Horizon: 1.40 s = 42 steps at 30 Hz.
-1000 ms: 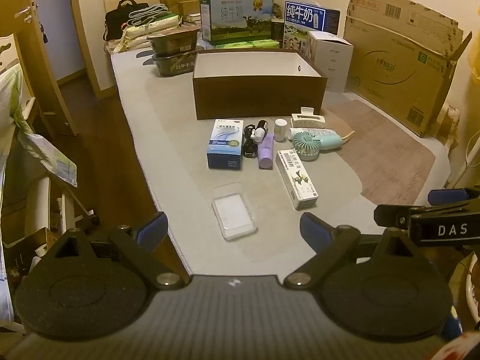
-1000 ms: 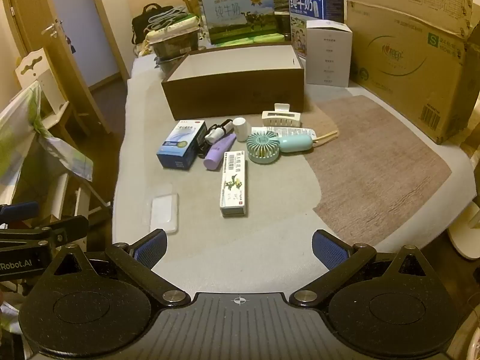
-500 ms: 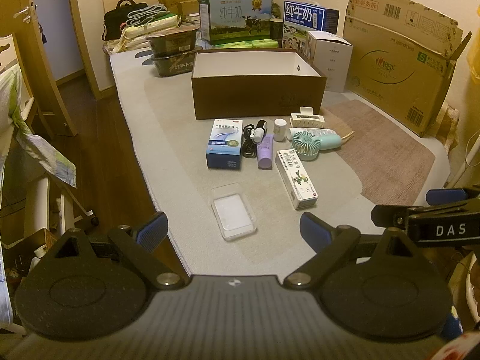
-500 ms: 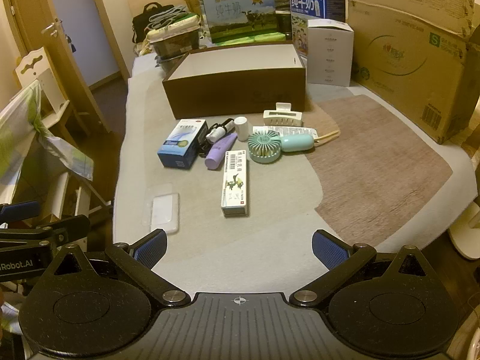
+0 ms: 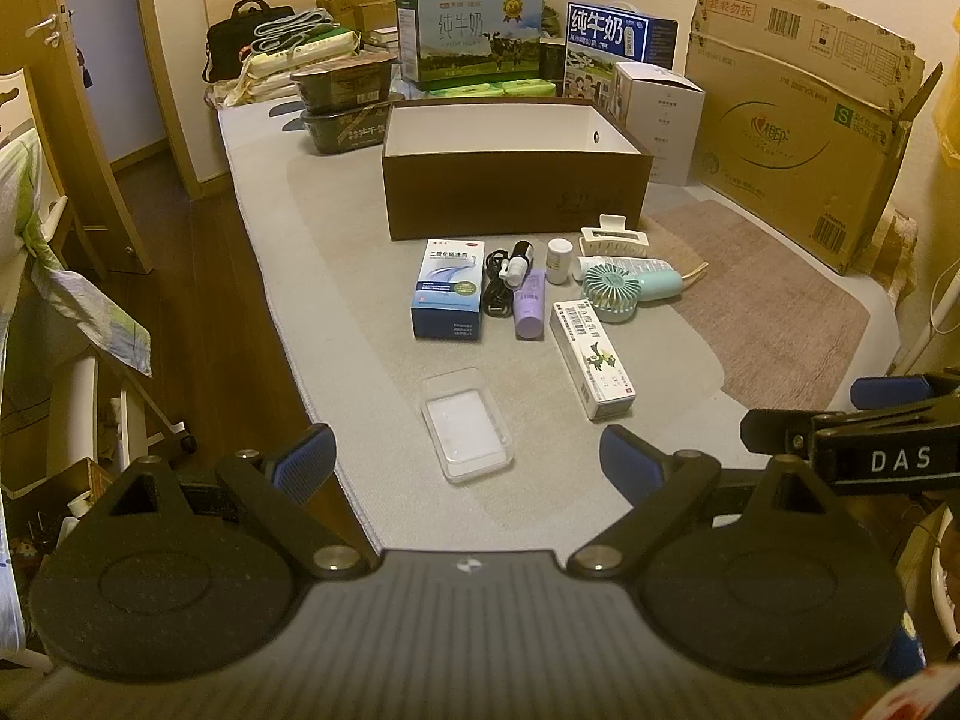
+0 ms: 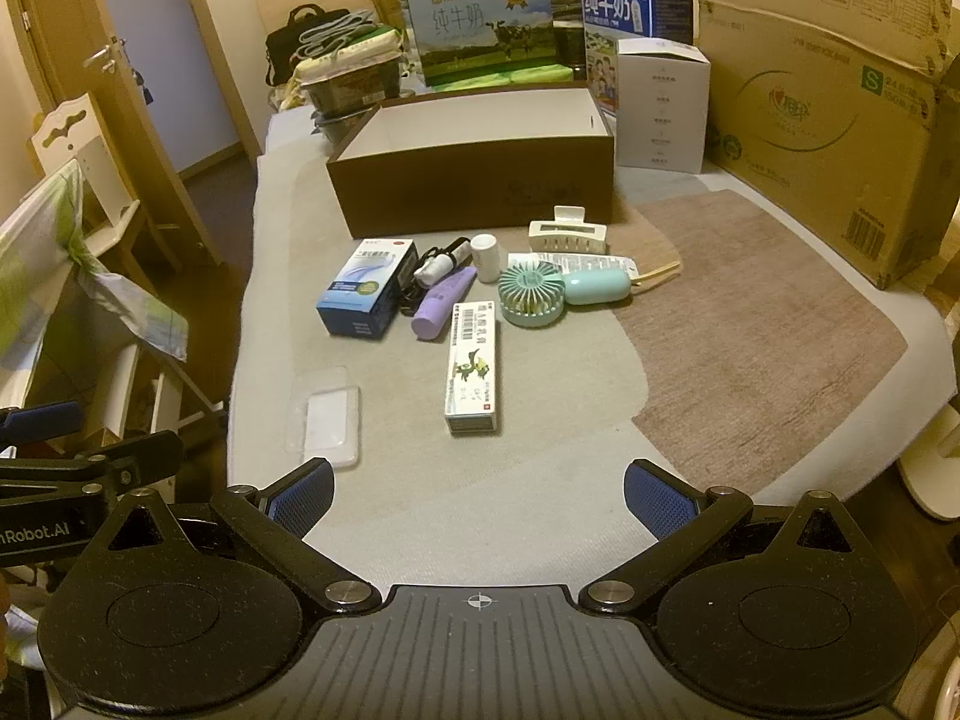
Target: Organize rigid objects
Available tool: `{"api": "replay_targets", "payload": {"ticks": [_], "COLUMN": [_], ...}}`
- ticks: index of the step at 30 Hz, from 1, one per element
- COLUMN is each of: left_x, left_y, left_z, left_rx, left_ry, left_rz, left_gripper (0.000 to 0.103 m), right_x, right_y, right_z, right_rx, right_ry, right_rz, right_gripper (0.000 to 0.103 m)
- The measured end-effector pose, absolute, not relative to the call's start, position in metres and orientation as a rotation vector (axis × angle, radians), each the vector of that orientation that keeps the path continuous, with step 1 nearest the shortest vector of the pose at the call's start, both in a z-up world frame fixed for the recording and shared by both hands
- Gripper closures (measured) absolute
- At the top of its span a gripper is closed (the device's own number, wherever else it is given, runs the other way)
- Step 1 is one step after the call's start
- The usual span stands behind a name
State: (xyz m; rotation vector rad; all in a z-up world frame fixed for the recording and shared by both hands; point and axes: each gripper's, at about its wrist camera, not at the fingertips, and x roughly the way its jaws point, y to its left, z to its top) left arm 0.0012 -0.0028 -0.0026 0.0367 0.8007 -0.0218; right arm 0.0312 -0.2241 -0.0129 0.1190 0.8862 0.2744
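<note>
An open brown box [image 5: 516, 195] [image 6: 480, 186] with a white inside stands on the grey mat. In front of it lie a blue medicine box [image 5: 449, 289] [image 6: 366, 287], a purple tube [image 5: 529, 305] [image 6: 443, 303], a small white bottle [image 5: 558, 260] [image 6: 485, 257], a mint hand fan [image 5: 624, 291] [image 6: 549, 291], a white hair clip [image 5: 613, 239] [image 6: 567, 234] and a long white carton [image 5: 591, 348] [image 6: 472, 367]. Nearest lies a clear plastic case [image 5: 467, 423] [image 6: 327, 420]. My left gripper [image 5: 465, 461] and right gripper [image 6: 479, 495] both hang open above the mat's near edge, holding nothing.
Milk cartons [image 5: 471, 36], a white box [image 6: 660, 108] and a big cardboard carton [image 5: 798, 114] line the back and right. Stacked food tubs [image 5: 345, 102] sit at the back left. A brown rug [image 6: 750, 324] covers the right. Wooden floor and a chair [image 6: 90, 168] are off the left edge.
Both views have crept slightly forward; nothing on the mat has moved and both grippers stay open.
</note>
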Motion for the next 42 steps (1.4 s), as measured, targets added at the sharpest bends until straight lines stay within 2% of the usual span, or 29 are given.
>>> {"api": "replay_targets", "payload": {"ticks": [42], "left_x": [0.0022], "left_y": [-0.0034], "left_z": [-0.0028], "left_rx": [0.036], "left_ry": [0.801], "left_rz": [-0.022], "left_gripper": [0.009], "right_x": [0.0368], "right_y": [-0.2239], "right_z": [-0.0145], "right_rx": [0.118], "right_ry": [0.886], "right_rz": [0.274], "right_gripper": [0.000]}}
